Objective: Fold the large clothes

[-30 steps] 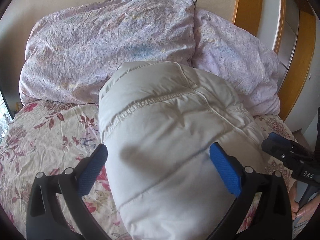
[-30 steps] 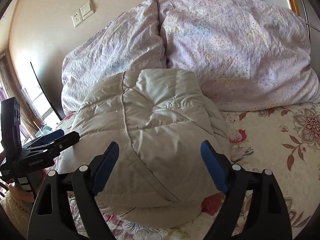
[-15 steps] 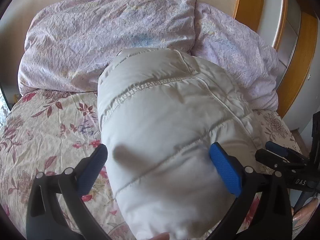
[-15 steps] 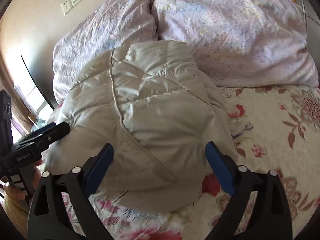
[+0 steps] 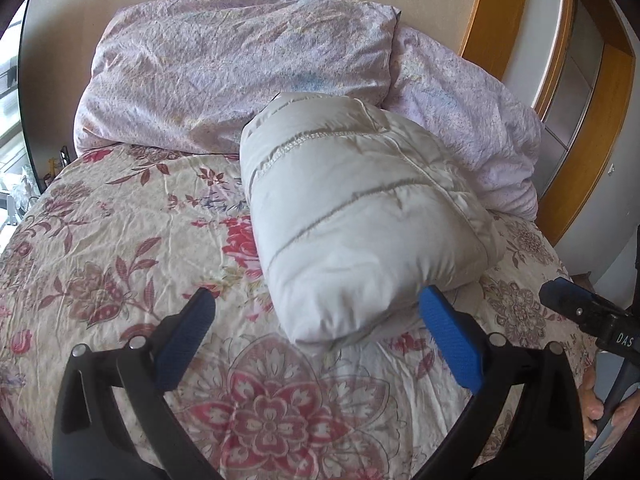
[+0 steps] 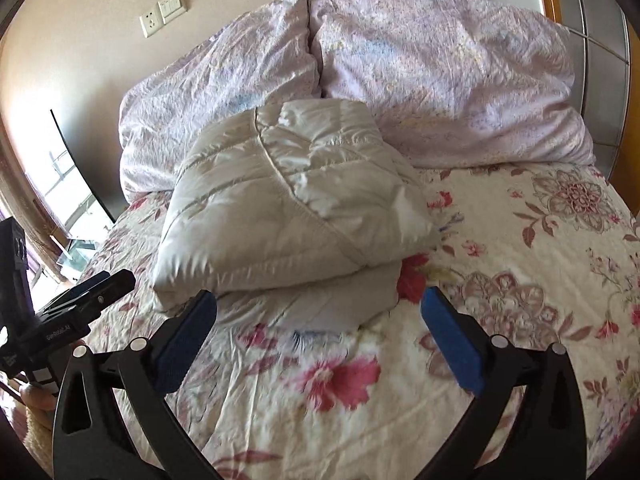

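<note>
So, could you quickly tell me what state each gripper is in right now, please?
Left gripper: open, holding nothing.
Right gripper: jaws opening, nothing between them; the folded jacket lies free.

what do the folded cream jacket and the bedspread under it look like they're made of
Folded jacket: probably a down-filled puffer with a thin, smooth synthetic shell, judging by its quilted stitch lines, puffy bulk and slight sheen. Bedspread: likely matte woven cotton, with fine creases and a printed floral pattern.
</note>
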`<state>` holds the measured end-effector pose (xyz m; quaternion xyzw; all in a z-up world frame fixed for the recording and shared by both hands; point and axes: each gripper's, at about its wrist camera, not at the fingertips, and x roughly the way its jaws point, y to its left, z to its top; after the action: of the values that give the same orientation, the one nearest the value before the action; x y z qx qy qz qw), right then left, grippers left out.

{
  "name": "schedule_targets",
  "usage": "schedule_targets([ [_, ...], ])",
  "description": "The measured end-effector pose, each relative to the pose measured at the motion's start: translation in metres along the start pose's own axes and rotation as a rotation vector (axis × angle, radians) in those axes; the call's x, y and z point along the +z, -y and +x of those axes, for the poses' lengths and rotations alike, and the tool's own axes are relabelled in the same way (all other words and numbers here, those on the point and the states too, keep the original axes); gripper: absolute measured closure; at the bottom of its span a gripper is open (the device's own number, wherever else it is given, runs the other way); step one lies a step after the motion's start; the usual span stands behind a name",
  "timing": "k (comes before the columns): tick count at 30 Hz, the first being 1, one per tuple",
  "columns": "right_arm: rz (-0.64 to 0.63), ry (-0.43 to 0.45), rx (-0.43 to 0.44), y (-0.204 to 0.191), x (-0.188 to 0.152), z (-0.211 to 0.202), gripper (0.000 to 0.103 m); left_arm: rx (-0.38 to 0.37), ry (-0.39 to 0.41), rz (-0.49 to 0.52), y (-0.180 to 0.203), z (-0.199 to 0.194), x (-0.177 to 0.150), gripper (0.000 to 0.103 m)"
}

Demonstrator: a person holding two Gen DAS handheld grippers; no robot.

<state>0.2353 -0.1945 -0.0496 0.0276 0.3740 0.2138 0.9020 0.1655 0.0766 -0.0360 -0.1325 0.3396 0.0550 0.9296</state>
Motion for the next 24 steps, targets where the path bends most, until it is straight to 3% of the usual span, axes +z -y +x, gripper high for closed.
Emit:
schedule_targets([
  [7,0.039,-0.03,0.021,0.004,-0.015,-0.02,0.001,-0.009,-0.027,0.018,0.006,-0.025,-0.014,0.002],
  [24,0.027,-0.038,0.02,-0.009,-0.039,-0.041,0.001,-0.016,-0.059,0.062,0.026,-0.04,-0.028,0.002],
])
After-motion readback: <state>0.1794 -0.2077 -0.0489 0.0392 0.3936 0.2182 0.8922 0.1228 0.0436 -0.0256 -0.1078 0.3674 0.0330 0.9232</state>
